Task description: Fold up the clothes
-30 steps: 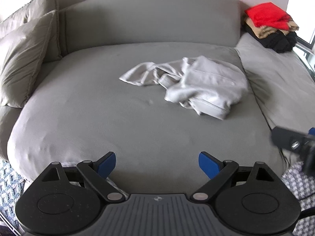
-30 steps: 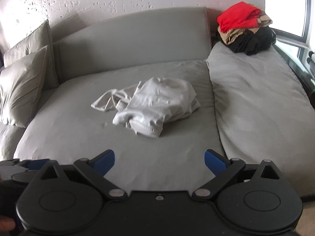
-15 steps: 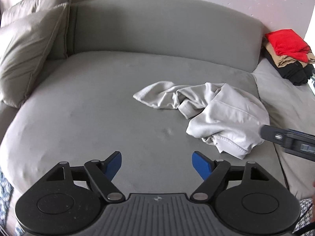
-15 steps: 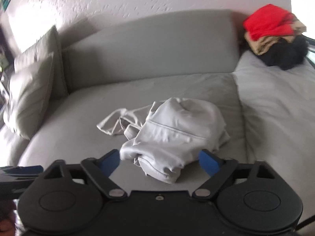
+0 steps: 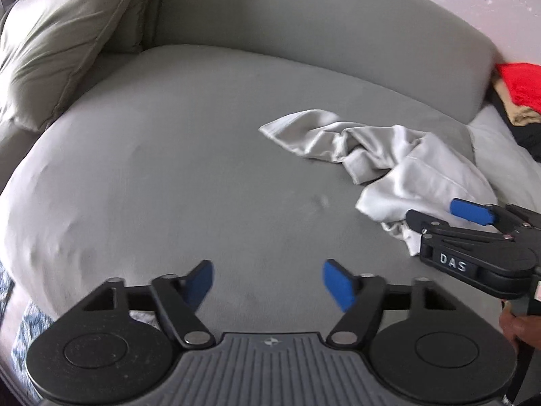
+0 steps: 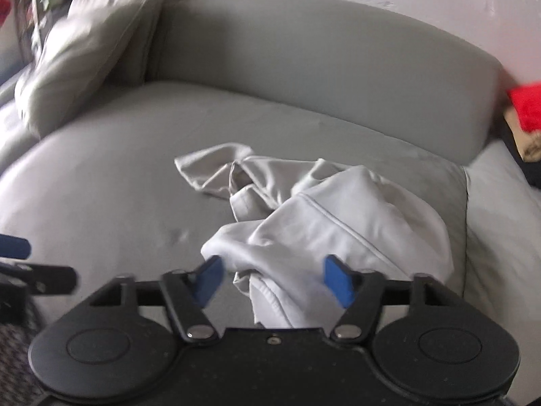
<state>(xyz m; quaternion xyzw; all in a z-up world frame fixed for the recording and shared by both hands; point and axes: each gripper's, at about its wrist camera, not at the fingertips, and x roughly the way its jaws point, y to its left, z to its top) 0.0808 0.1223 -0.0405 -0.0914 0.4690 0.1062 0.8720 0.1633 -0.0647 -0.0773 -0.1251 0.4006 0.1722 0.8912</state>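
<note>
Folding has not begun: the crumpled pale grey garment [image 6: 324,223] lies unfolded on the grey sofa cushion [image 5: 169,169], at twelve o'clock from the spread, empty right gripper [image 6: 272,279]; left gripper [image 5: 267,284] spread, empty

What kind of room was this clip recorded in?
Most likely a home living room: a wide grey sofa with throw pillows at one end, a crumpled pale garment on the seat, and a pile of clothes at the far end.
</note>
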